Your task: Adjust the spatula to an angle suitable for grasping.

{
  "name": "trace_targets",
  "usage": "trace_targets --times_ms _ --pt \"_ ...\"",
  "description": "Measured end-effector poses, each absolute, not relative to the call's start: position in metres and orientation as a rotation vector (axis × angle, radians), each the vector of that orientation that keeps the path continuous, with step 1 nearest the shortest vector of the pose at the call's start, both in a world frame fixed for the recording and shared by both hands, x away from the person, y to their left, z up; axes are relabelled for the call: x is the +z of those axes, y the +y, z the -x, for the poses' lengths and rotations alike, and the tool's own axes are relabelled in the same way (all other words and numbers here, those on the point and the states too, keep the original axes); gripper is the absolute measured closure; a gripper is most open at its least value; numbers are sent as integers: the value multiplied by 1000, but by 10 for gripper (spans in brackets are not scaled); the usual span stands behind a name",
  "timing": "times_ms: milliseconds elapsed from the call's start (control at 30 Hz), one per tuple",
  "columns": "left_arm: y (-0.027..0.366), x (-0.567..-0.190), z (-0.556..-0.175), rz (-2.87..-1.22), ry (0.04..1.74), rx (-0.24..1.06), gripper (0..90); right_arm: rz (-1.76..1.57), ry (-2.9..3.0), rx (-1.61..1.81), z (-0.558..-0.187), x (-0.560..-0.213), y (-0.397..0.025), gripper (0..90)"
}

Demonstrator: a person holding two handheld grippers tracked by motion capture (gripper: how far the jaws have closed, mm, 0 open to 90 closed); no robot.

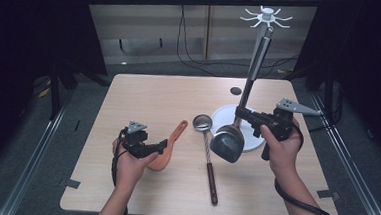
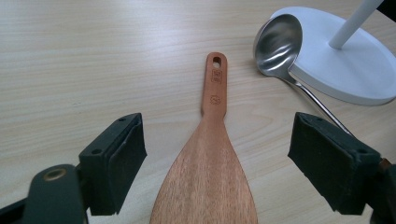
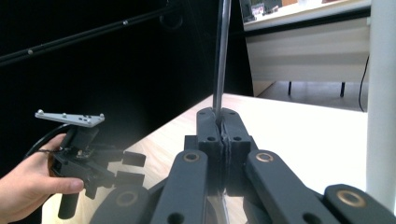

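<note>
A wooden spatula [image 1: 168, 147] [image 2: 210, 168] lies on the table with its handle pointing away. My left gripper [image 1: 158, 146] [image 2: 217, 140] hovers open low over it, one jaw on each side of the blade. My right gripper [image 1: 242, 112] [image 3: 219, 119] is shut on the thin neck of a dark ladle [image 1: 226, 143]. It holds the ladle nearly upright, bowl down and above the table, with the steel shaft [image 3: 221, 56] rising past the jaws. A steel ladle [image 1: 208, 148] [image 2: 278, 39] lies between the two grippers. The left gripper [image 3: 126, 168] also appears at the left of the right gripper view.
A white hook stand has its round base [image 1: 256, 139] [image 2: 355, 70] on the table's right half, and its hook crown [image 1: 267, 14] is high at the back. Its pole [image 3: 380, 93] stands close beside my right gripper. A small dark disc [image 1: 235, 90] lies near the far edge.
</note>
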State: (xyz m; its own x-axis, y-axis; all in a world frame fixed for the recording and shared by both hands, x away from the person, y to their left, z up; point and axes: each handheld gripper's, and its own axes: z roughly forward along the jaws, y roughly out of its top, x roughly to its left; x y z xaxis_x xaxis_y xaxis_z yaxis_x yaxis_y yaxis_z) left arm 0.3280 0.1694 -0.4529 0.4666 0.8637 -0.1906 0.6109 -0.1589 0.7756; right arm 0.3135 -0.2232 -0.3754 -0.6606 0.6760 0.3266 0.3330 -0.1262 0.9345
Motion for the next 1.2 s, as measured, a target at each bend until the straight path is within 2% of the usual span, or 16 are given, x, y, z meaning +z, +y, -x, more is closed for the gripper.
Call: trace_targets --times_ms 533,667,767,1200 --pt "166 -455 -327 -1878 1235 374 181 -1154 1784 1858 -324 -391 -237 836" --pt "165 -456 -327 -1881 1233 365 179 -1161 1774 1816 -326 -390 -241 803" --pt "165 -455 -327 -1889 1227 366 178 -1159 1770 1788 -328 -388 -242 743" --pt "168 -454 -327 -1886 1233 365 176 -1144 1777 1750 -334 -383 -237 671"
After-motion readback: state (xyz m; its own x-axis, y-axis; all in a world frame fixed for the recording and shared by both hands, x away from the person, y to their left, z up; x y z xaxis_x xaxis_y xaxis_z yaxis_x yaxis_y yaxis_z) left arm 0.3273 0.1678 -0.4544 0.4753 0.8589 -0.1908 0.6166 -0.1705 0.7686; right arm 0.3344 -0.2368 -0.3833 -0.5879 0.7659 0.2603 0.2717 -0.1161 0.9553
